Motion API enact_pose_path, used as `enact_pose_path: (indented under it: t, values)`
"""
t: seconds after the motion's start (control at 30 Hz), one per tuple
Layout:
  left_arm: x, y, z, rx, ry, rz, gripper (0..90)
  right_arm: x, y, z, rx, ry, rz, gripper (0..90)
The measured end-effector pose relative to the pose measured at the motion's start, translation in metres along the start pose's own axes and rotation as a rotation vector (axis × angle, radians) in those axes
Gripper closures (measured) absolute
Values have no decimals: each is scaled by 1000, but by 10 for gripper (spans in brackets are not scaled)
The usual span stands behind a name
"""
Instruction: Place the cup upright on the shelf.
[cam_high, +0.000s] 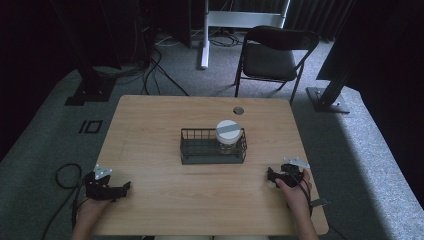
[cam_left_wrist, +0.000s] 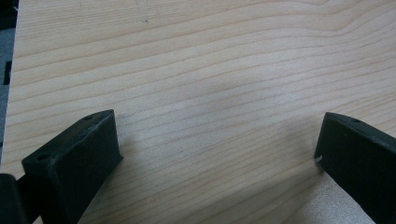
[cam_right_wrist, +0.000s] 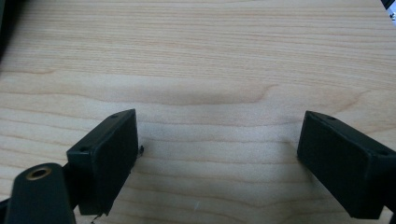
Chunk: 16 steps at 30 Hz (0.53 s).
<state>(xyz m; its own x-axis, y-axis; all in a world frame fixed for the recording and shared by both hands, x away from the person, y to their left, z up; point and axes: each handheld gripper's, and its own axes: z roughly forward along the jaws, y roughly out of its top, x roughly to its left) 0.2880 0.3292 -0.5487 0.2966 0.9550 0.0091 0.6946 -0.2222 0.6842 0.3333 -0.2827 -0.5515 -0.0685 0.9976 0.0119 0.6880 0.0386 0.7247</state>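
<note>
A dark wire basket (cam_high: 200, 150) sits at the middle of the wooden table (cam_high: 150, 125). In its right end stands a clear jar (cam_high: 228, 139) with a white lid crossed by a grey strip. My left gripper (cam_high: 125, 188) rests near the table's front left corner, jaws pointing right. My right gripper (cam_high: 271, 176) lies near the front right edge, held by a hand, jaws pointing left. In the left gripper view the left gripper (cam_left_wrist: 217, 149) is open over bare wood. The right gripper (cam_right_wrist: 218, 144) is likewise open above bare wood, nothing between its jaws.
A black folding chair (cam_high: 272, 55) stands beyond the table's far right corner. Cables (cam_high: 155, 70) trail on the grey carpet behind the table and at its left. A round cable hole (cam_high: 238, 110) marks the table's far edge.
</note>
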Motion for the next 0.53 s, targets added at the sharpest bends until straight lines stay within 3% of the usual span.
enact_pose_path:
  t: [0.53]
  values:
    - [0, 0, 0, 0, 1, 0, 2, 0, 0, 0, 2, 10, -10, 118]
